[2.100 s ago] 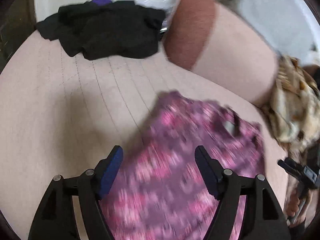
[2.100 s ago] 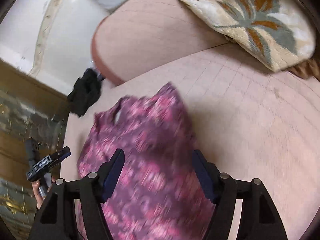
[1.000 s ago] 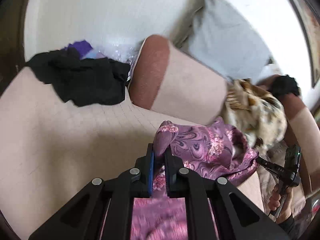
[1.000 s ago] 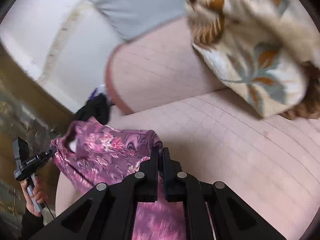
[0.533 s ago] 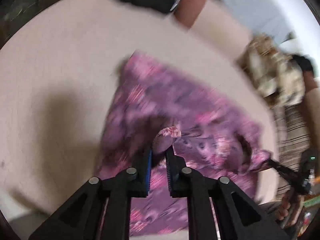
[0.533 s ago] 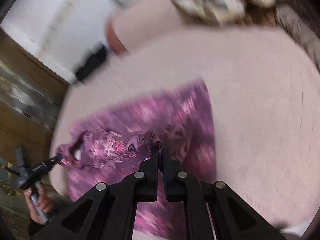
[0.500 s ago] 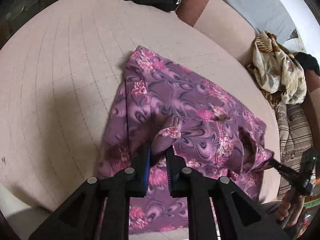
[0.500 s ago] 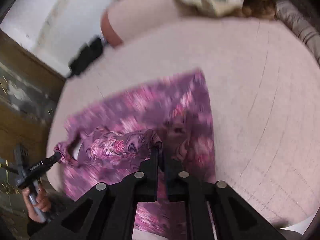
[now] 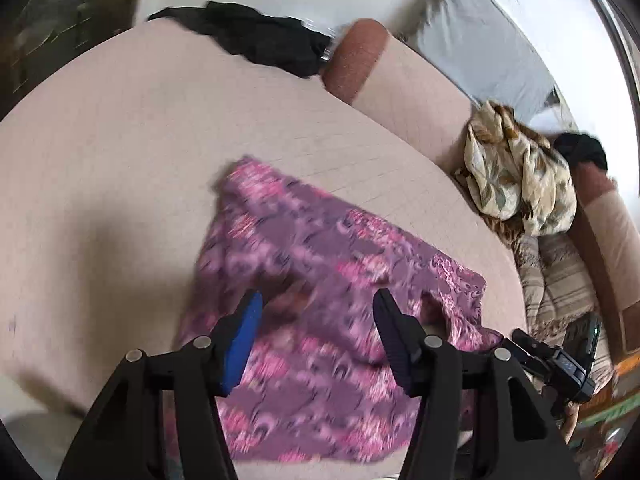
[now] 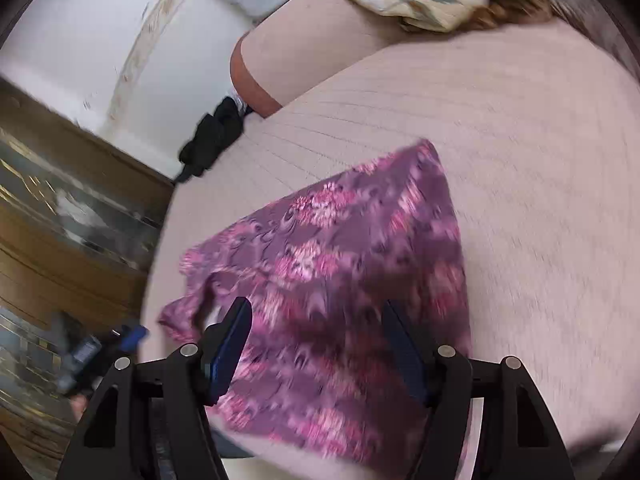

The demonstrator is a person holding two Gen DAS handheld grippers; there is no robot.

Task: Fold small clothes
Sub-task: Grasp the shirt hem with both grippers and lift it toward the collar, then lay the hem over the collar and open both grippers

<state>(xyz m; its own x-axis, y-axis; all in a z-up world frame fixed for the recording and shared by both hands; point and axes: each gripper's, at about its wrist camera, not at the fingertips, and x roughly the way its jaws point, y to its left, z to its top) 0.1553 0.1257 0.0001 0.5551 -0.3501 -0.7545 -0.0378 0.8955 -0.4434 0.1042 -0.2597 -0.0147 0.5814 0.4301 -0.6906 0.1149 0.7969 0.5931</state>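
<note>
Pink sofa seat [image 9: 120,152] fills most of both views, ribbed surface. Purple floral garment [image 9: 320,280] lies spread on it, centre to lower frame, blurred in both views; same cloth in right wrist view [image 10: 340,272], lower centre. Patterned cream blanket [image 9: 520,176] bunched at right edge of frame. Black clothing [image 9: 264,36] heaped at top centre, well apart from the garment. Left gripper [image 9: 316,336] fingers spread apart, holding nothing. Right gripper [image 10: 316,340] likewise wide apart, empty, over the cloth.
</note>
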